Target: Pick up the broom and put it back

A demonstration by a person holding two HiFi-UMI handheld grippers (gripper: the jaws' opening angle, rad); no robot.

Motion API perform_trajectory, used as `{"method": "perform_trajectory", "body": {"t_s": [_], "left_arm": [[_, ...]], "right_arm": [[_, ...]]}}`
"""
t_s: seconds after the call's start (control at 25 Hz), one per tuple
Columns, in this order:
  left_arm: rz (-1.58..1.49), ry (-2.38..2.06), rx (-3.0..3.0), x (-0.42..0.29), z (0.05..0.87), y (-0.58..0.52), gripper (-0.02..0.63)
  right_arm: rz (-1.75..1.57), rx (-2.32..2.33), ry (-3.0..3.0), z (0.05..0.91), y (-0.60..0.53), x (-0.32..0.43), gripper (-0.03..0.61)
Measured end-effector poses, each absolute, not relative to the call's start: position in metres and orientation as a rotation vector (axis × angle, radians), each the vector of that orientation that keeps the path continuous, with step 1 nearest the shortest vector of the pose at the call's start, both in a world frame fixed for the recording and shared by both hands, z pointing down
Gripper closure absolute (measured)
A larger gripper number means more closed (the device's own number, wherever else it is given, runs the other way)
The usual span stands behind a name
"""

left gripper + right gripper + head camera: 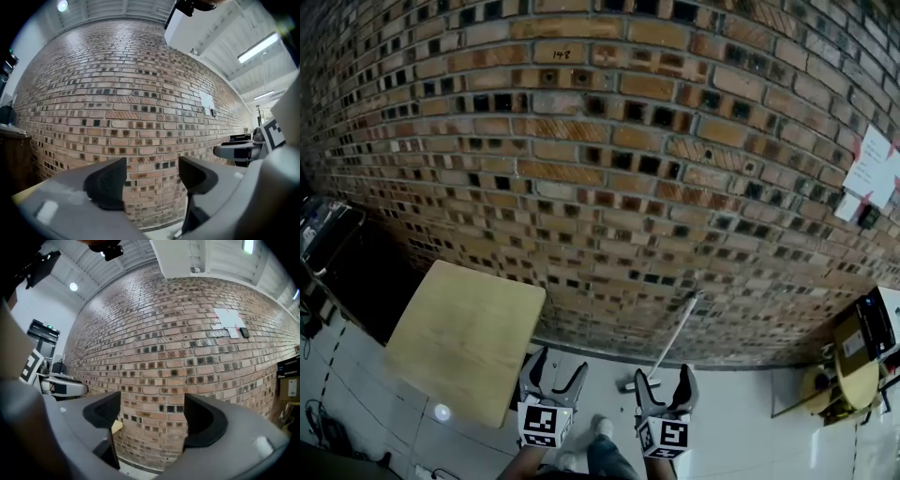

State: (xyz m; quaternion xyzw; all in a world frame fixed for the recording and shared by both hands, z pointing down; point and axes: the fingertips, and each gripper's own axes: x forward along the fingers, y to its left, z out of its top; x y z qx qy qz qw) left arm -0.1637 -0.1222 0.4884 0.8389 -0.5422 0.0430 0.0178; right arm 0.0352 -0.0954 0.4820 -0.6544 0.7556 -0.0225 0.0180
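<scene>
Head view: broom (673,339) leans on brick wall (581,187), just ahead of right gripper (664,375). Left gripper (561,364) beside wooden table (464,337). Chalk mark (561,54) reads "148".
Left gripper view: jaws apart, nothing between.
Right gripper view: jaws apart, nothing between.

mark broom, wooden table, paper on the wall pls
broom (675,336), head view, middle of its white handle.
wooden table (469,337), head view, bare middle of its top.
paper (874,172), head view, middle of the white sheet.
</scene>
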Motion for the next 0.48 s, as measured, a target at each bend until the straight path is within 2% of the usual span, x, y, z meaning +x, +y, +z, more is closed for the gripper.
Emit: {"method": "perform_trajectory", "body": {"t_s": [0.28, 0.48], "left_arm": [[0.069, -1.596, 2.623, -0.157, 0.489, -0.071, 0.264], [0.078, -1.657, 2.615, -0.156, 0.480, -0.063, 0.265]], "right_arm": [[-0.088, -2.131, 2.288, 0.482, -0.035, 0.048, 0.171], [-0.005, -2.122, 2.285, 0.466, -0.039, 0.058, 0.191]]}}
